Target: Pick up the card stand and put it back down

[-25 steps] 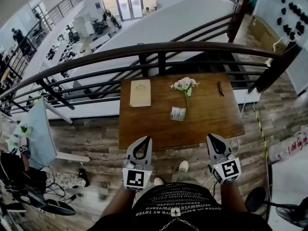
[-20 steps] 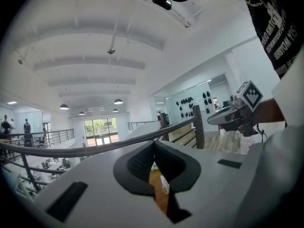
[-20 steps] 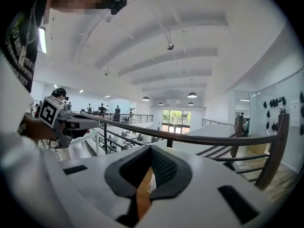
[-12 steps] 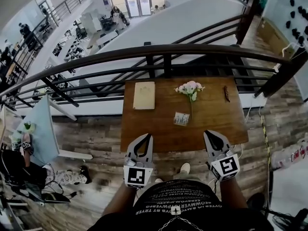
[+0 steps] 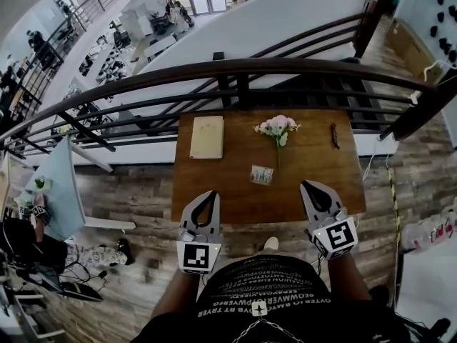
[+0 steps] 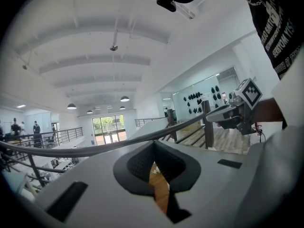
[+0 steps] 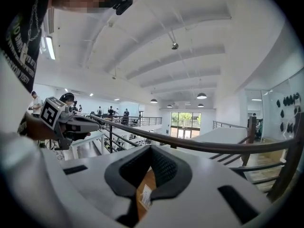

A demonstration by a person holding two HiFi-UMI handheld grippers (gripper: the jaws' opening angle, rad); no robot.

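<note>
Both your left tool [image 5: 208,194] and right tool [image 5: 307,186] hover closed and empty at the near edge of the surface [image 5: 314,156]; open one, then reach for the card stand [image 5: 262,175].

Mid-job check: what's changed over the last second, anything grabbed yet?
Both have moved forward toward the table: the left gripper and right gripper now reach further over its near edge, the right most clearly. Nothing was taken hold of; both are shut and empty. The card stand, beige pad and flowers lie where they were.
</note>
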